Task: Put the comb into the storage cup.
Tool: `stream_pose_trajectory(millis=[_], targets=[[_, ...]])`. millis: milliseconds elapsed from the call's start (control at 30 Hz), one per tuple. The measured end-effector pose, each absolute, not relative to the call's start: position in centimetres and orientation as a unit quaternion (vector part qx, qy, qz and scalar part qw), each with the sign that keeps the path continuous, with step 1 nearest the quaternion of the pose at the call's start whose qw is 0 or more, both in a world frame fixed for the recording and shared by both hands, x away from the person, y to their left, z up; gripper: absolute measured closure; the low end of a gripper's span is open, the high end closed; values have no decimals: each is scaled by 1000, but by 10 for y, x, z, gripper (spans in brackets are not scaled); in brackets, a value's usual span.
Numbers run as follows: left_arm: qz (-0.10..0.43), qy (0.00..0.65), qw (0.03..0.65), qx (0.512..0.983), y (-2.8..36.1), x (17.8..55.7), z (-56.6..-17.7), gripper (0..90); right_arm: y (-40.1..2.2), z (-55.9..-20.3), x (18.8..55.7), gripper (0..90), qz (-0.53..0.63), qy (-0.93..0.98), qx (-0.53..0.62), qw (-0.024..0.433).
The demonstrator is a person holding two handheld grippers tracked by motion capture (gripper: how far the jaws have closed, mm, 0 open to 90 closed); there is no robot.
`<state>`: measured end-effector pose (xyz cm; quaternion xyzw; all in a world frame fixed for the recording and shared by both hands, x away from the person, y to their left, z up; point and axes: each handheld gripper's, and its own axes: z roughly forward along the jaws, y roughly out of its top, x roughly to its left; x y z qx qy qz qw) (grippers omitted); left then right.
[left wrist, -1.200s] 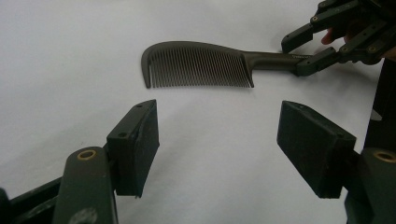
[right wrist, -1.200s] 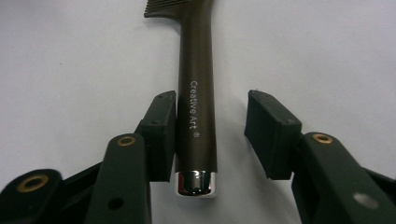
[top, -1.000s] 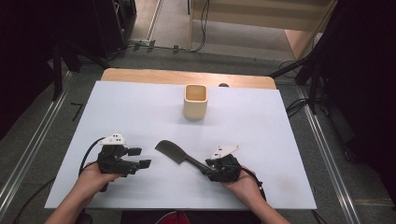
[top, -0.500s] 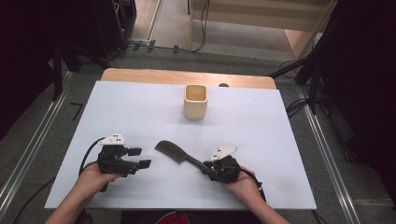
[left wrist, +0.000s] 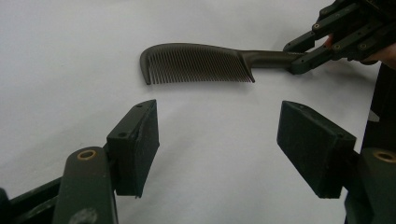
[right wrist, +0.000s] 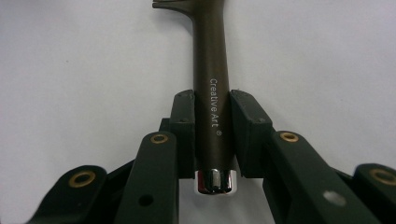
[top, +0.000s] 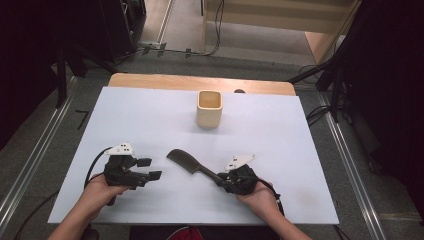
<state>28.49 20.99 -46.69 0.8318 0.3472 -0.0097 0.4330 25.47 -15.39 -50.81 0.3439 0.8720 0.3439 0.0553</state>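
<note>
White table (top: 150, 115): right gripper (top: 223, 180) clamps comb (top: 186, 161) handle.

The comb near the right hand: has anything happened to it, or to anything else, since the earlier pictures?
The right gripper has just been closing its jaws, and they now clamp the handle of the comb, which still lies flat on the white table. The comb has not shifted. The left gripper stays open and empty beside it, both hands kept their places, and the cream cup stands where it was.
</note>
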Motion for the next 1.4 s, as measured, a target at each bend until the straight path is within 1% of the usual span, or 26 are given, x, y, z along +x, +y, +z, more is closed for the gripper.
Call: stream_pose_trajectory(millis=[267, 567, 867, 933, 1133, 1400], targets=[[-14, 351, 434, 830, 210, 285, -467, 308, -154, -506, 256, 703, 348, 868, 352, 33], [-18, 356, 437, 826, 210, 286, -466, 308, -160, -497, 262, 703, 369, 852, 369, 26], [-23, 365, 436, 822, 210, 286, -464, 293, -160, -489, 269, 703, 384, 837, 390, 22], [-31, 369, 442, 817, 210, 286, -463, 273, -158, -485, 270, 703, 386, 834, 393, 22], [-46, 389, 452, 801, 209, 288, -461, 272, -151, -479, 272, 703, 393, 830, 396, 28], [-66, 408, 446, 794, 205, 288, -459, 280, -136, -472, 278, 703, 400, 827, 393, 32]])
